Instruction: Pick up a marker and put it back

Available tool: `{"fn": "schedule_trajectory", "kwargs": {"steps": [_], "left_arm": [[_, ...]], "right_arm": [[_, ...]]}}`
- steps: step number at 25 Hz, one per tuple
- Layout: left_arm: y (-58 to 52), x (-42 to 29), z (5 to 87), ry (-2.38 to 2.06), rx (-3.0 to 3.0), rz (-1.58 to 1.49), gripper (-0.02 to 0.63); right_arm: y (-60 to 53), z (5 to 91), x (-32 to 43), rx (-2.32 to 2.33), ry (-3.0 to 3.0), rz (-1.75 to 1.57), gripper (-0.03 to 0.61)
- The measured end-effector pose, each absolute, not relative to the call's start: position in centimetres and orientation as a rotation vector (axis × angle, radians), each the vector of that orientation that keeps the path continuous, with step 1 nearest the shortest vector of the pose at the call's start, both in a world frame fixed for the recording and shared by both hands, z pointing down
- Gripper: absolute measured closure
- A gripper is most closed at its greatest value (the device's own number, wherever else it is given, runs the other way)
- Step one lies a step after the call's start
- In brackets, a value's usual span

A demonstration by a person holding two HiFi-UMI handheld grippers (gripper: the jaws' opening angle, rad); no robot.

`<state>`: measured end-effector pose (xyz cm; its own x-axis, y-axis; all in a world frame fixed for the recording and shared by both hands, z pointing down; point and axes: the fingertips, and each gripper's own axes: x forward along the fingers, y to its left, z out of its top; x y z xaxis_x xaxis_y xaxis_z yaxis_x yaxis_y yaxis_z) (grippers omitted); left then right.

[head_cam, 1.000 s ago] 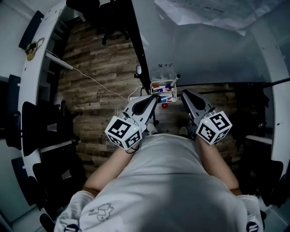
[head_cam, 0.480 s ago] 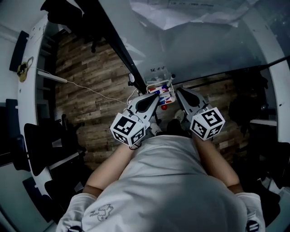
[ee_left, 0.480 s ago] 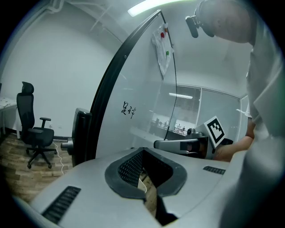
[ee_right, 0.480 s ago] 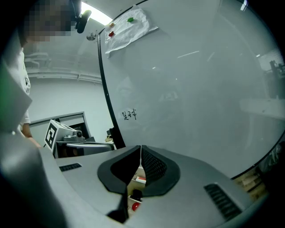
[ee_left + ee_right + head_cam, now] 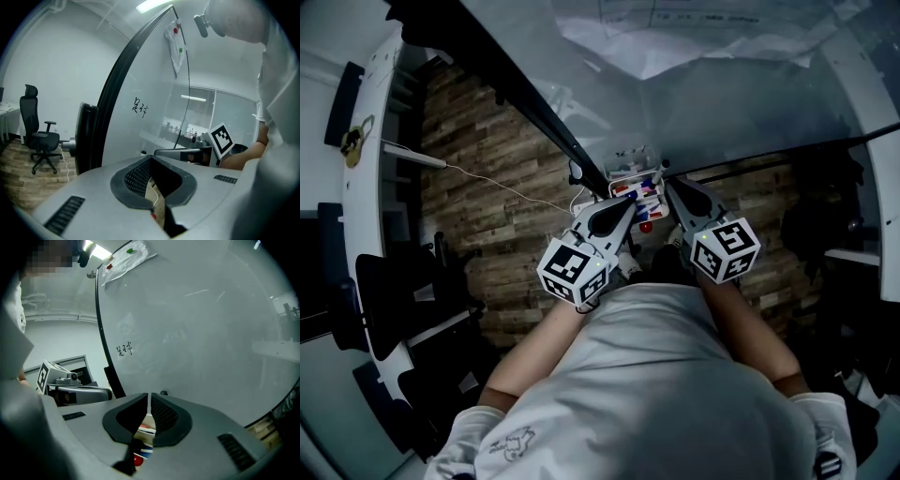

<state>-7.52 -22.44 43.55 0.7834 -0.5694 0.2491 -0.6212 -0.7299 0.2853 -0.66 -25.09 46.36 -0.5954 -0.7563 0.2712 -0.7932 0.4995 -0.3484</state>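
A small holder (image 5: 638, 191) with red and blue markers (image 5: 642, 187) hangs at the whiteboard's lower edge. My left gripper (image 5: 631, 200) points at the holder's near left side, shut with nothing in it. The right gripper (image 5: 667, 185) sits just right of the holder, also shut and empty. In the left gripper view the jaws (image 5: 151, 160) meet at their tips before the glass board. In the right gripper view a red and a blue marker end (image 5: 142, 452) show below the closed jaws (image 5: 149, 398).
The whiteboard's black frame (image 5: 525, 108) runs up and to the left. A dark scribble (image 5: 124, 349) marks the board, and paper (image 5: 694, 37) is pinned higher up. An office chair (image 5: 40, 136) stands on the wood floor (image 5: 478, 159), which a thin cable (image 5: 492, 180) crosses.
Both grippers have edged a little closer to the marker holder and stayed shut. The head view has shifted, so the board fills more of the top.
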Motion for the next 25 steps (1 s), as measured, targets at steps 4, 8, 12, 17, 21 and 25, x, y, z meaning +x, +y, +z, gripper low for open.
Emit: {"fn": "schedule_trajectory", "kwargs": {"steps": [4,8,12,17,21,25], "left_arm": [[-22.5,-7.5,43.8,-0.911,2.61,0.217,0.609],[-22.4,-7.4,44.1,-0.911,2.607,0.233,0.609],[-22.5,-7.4,44.4,-0.919,2.603,0.239,0.609],[-22.7,-7.6,45.2,-0.914,2.586,0.254,0.609],[-22.9,-7.6,45.6,-0.911,2.576,0.254,0.609],[-23.0,-7.7,46.2,-0.907,2.566,0.248,0.609]], "right_arm": [[-25.5,47.0,-1.0,1.36,-2.632,0.696,0.565],[-26.0,47.9,-0.9,1.357,-2.616,0.708,0.565],[-26.4,48.6,-0.5,1.39,-2.588,0.714,0.563],[-26.8,49.1,-0.5,1.411,-2.579,0.722,0.531],[-27.3,49.2,-0.4,1.433,-2.572,0.712,0.518],[-27.8,49.5,-0.7,1.422,-2.571,0.706,0.514]]}}
